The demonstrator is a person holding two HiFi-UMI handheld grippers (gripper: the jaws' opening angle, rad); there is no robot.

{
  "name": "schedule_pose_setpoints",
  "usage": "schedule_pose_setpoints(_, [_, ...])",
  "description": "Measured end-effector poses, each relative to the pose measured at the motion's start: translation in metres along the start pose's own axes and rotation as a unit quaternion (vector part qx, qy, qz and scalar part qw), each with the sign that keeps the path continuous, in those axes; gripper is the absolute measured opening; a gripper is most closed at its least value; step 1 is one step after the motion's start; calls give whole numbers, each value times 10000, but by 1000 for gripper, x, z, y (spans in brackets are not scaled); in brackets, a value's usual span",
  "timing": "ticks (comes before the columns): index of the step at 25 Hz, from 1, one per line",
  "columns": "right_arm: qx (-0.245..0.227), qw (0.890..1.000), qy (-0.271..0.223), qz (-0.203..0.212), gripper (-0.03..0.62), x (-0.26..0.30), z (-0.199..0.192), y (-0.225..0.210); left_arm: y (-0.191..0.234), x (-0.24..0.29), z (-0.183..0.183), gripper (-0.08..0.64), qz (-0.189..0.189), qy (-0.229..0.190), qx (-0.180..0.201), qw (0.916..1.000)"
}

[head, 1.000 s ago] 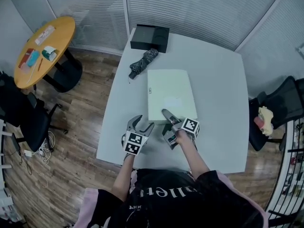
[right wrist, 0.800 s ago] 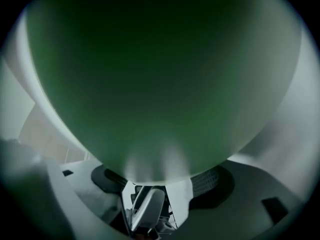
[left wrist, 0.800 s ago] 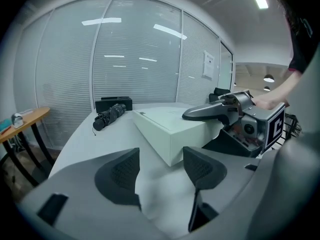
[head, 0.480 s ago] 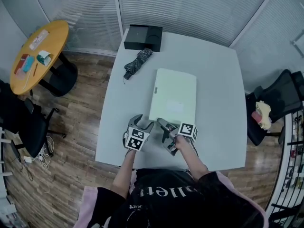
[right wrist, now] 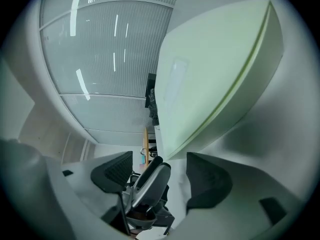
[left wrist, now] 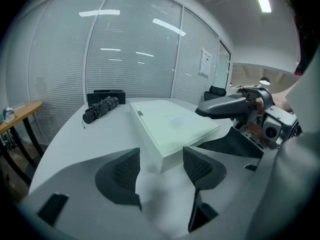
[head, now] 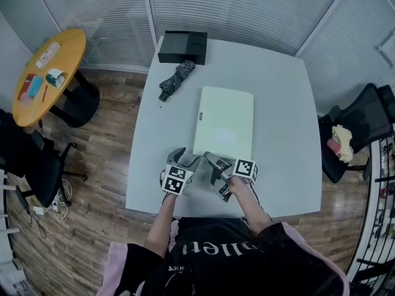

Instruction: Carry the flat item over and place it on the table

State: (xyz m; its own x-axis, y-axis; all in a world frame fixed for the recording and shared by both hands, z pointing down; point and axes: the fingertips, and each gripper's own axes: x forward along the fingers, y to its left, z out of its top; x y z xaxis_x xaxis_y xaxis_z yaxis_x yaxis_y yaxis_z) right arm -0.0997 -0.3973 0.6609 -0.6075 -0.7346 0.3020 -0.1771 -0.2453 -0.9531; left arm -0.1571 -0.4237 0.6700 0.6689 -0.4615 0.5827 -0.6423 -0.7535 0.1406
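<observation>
Where blinds (head: 247,11) meet wooden floor (head: 99,159), a pale table (head: 284,103) stands.

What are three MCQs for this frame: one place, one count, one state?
1. Where is the folded umbrella?
A. on the white table, beside the black box
B. on the round orange table
C. on the floor

2. How many things lie on the white table, tools aside?
A. two
B. three
C. five

3. The left tool has its jaws:
A. shut on the flat white box
B. shut on the umbrella
C. apart, gripping nothing

Key: 1 A, it lies just in front of the black box. 2 B, black box, umbrella and flat white box. 3 C, a clear gap shows between the jaws, with the box corner just ahead.
</observation>
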Motion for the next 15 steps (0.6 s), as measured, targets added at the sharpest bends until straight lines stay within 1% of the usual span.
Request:
schedule_pose_setpoints(3, [-165, 9998, -39, 138, 334, -5, 0, 11, -4, -10, 6, 284, -96, -132, -29, 9999])
schedule_pose_setpoints(6, [-448, 9985, -81, 290, 323, -16, -1, 23, -12, -21, 12, 284, -230, -287, -51, 9993])
schedule_pose_setpoints(9, [-782, 9957, -189, 451, 262, -30, -1, 36, -19, -32, 17, 282, -341, -406, -78, 9986])
schedule_pose_setpoints(12, [-1241, 9906, -291, 501, 239, -46, 3, 44, -29, -41, 22, 282, -456, -505, -91, 9976])
schedule_pose_setpoints(15, [-1410, 9871, -341, 675, 215, -60, 1, 57, -41, -51, 32, 282, -584, -646, -97, 9962])
